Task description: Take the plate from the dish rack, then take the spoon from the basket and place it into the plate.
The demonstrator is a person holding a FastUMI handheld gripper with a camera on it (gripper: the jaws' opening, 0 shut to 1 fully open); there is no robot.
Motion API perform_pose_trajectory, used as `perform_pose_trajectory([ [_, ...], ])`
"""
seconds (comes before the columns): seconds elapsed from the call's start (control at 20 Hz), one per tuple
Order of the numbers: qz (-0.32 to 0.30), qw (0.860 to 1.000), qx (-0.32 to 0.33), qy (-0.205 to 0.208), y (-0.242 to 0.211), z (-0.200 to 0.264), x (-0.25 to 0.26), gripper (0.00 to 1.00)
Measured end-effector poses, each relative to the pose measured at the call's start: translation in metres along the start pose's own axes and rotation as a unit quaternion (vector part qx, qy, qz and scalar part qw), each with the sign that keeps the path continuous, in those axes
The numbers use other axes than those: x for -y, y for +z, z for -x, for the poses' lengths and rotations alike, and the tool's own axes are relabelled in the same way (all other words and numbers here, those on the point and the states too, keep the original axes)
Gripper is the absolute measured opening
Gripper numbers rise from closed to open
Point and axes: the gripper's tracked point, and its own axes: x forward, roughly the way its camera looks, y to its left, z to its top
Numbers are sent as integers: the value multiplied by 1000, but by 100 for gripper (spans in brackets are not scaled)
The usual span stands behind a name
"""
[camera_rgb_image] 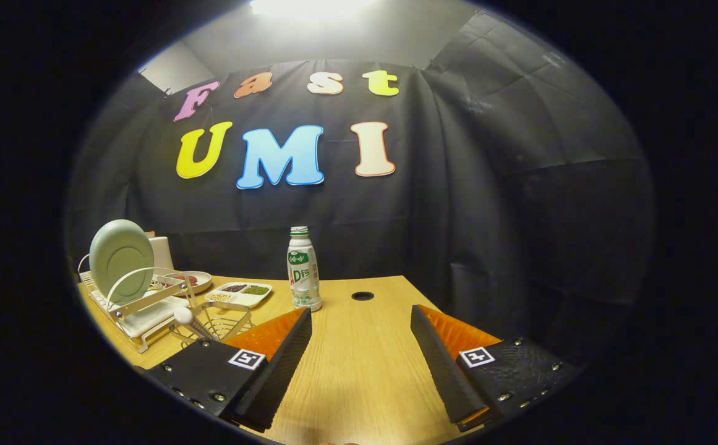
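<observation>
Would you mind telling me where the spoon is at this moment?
In the gripper view, the spoon stands in the wire basket, beside the dish rack holding the plate, just beyond the open gripper's left finger.

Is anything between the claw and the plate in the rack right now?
Nothing visible blocks it. The claw is open over bare table, while the plate stands upright in the dish rack, off beyond the left finger. The wire basket with the spoon sits beside the rack, nearer that finger, below the plate.

wooden table | on it: dish rack, wire basket, bottle, divided tray, small dish
</observation>
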Motion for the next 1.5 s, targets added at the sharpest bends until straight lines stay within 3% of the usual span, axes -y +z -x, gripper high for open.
perform_pose_trajectory([
  [0.25,13,999,-3,-39,52,56,16,98],
  [0.6,38,999,-21,7,113,113,-55,98],
  [1.0,4,998,-16,67,158,91,-213,98],
  [1.5,-93,982,-118,112,114,22,-370,99],
])
